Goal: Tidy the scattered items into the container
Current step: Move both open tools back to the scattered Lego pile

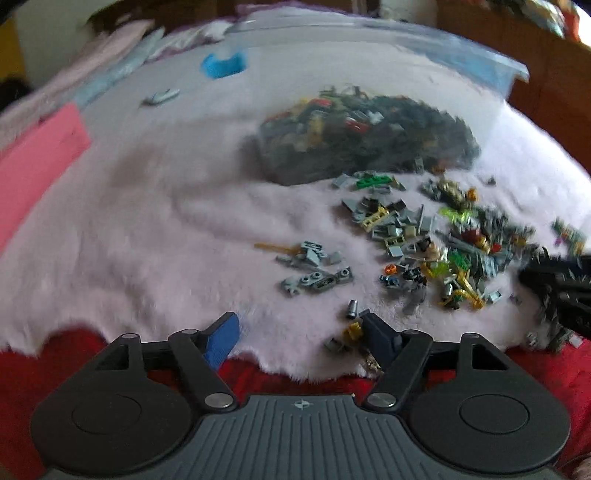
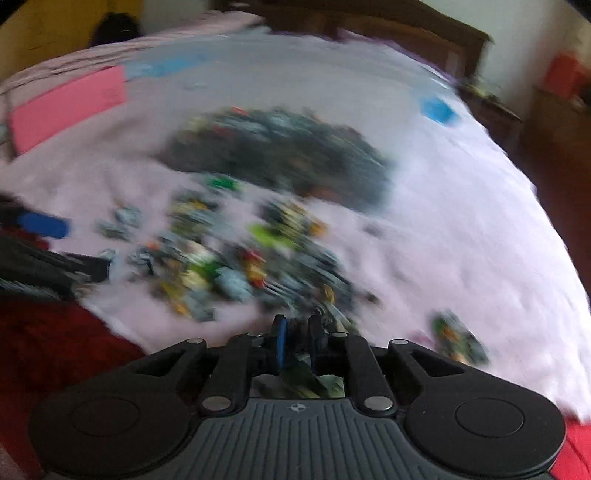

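Note:
Small toy bricks [image 1: 436, 243] lie scattered on a pale fluffy blanket [image 1: 155, 229], mostly grey with green and gold bits. Behind them stands a clear plastic container [image 1: 461, 74] holding a dark heap of bricks [image 1: 369, 140]. My left gripper [image 1: 301, 332] is open just over the blanket's near edge; its right finger [image 1: 380, 332] is beside a yellow piece [image 1: 352, 329]. My right gripper [image 2: 298, 332] stands shut low over the near side of the blurred scattered bricks [image 2: 229, 266]. Blur hides whether a piece is pinched. The container's heap [image 2: 280, 151] lies beyond it.
A red cover [image 1: 55, 354] shows under the blanket's near edge. A pink flat object [image 1: 33, 158] lies at far left. A blue latch [image 1: 223, 64] sits on the container's left. A wooden bed frame [image 2: 424, 33] stands behind. The right gripper's black body [image 1: 561, 291] enters the left view.

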